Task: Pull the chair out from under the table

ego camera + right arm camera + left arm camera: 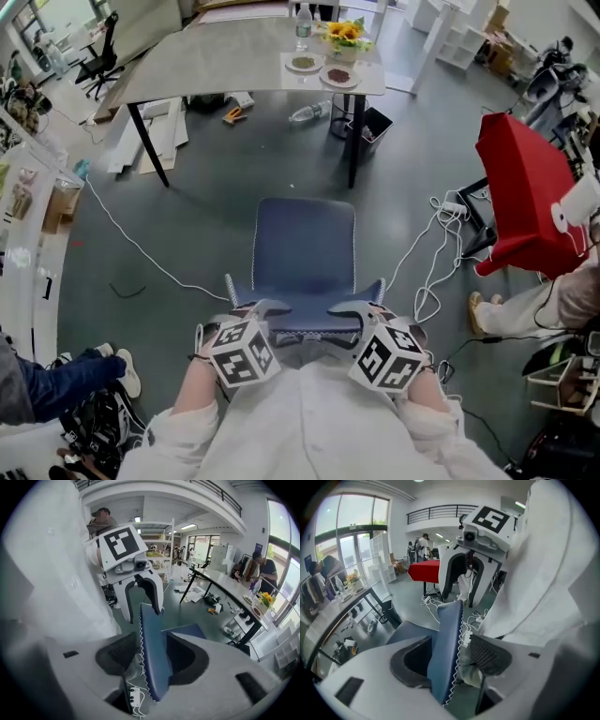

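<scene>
Chair [305, 246]: stands on the floor, out from under the table [216, 56], with the seat wholly clear of it and turned toward it.

Back [446, 639]: is blue, with a white zigzag seam along one edge, on the side of the chair away from the table.

Left gripper [449, 656]: straddles the left end of the chair's back from above, jaws apart. One pad [410, 660] sits just beside the cloth, the other [490, 654] stands off it with a gap.

Right gripper [152, 658]: straddles the right end of the chair's back the same way, jaws apart and not clamped. Seat-side pad [187, 660] sits close to the cloth, the other clear of it.

Beyond the chair, on the table: flowers [345, 33], two plates [303, 64], a bottle [303, 28].

Right of the chair: a red cover [520, 192] and white cables [436, 244] on the floor.

Left of the chair: a shoe [127, 370].
</scene>
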Demonstrator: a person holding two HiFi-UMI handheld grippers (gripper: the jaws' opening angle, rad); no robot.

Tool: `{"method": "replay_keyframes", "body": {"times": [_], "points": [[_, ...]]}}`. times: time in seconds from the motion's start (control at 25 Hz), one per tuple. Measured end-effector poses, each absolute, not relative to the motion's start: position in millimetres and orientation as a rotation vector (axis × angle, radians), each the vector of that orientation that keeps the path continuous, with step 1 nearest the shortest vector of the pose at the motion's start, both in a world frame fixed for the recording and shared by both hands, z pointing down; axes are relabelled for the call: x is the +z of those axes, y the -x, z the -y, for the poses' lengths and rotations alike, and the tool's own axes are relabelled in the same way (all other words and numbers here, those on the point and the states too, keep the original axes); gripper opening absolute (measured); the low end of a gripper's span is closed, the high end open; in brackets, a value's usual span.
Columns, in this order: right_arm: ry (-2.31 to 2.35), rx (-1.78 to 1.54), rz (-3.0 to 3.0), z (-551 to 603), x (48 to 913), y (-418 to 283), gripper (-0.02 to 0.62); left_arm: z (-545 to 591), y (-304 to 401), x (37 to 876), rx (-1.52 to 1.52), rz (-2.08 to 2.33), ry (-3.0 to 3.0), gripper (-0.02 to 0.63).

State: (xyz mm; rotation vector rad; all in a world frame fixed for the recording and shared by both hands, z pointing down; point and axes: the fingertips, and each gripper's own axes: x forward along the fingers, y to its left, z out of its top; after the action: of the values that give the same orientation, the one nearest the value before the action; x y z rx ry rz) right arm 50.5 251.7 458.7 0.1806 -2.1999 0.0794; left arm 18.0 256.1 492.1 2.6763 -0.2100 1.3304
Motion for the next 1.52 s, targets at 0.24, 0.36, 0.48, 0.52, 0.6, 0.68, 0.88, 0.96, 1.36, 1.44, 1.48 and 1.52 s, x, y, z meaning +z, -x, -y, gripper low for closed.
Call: {"method": "replay_keyframes", "body": {"times": [0.24,0.36,0.48,0.52,0.6,0.68,0.88,0.96,1.36,1.44,1.48,1.52], "points": [[-0.33,0.051,2.356,-227.5,416.1,-49.4,0.176,-238.9,-34.6,441.6,0.966,0.306,-2.759,0.235],[-0.436,-0.002,2.428,-211.4,391.8,-49.0,0.166,-224.2,-39.1,416.9,0.821,0.365,-2.801,0.205],[-0.554,-0.045,2.501,-194.8,365.1,-49.6,0.14,-208.6,-39.2,396.5,0.743,0.438,-2.848,0.168],[-0.594,-0.062,2.515,-189.0,357.7,-51.4,0.131,-203.2,-38.8,389.8,0.72,0.471,-2.867,0.154],[-0.673,-0.077,2.549,-177.2,345.9,-55.1,0.122,-190.9,-37.9,375.7,0.669,0.557,-2.915,0.13],[-0.739,-0.081,2.594,-168.9,335.3,-57.4,0.115,-178.9,-36.8,361.7,0.595,0.657,-2.952,0.107],[-0.857,-0.16,2.704,-159.0,304.2,-55.4,0.097,-157.6,-35.0,326.1,0.358,0.826,-2.969,0.049],[-0.889,-0.193,2.744,-155.4,293.4,-53.7,0.085,-151.6,-35.5,316.4,0.321,0.881,-2.974,0.041],[-1.253,-0.151,2.809,-119.7,265.4,-78.6,0.006,-128.4,-39.4,313.3,0.254,1.033,-2.967,0.021],[-1.186,-0.135,2.843,-123.9,268.7,-70.2,0.003,-126.6,-39.5,312.0,0.212,1.048,-2.946,0.018],[-1.17,-0.127,2.857,-125.9,269.7,-66.4,0.003,-126.5,-39.7,311.7,0.192,1.048,-2.937,0.017],[-1.167,-0.117,2.867,-127.1,270.5,-63.1,0.003,-126.3,-40.0,311.6,0.171,1.044,-2.927,0.017]]}}
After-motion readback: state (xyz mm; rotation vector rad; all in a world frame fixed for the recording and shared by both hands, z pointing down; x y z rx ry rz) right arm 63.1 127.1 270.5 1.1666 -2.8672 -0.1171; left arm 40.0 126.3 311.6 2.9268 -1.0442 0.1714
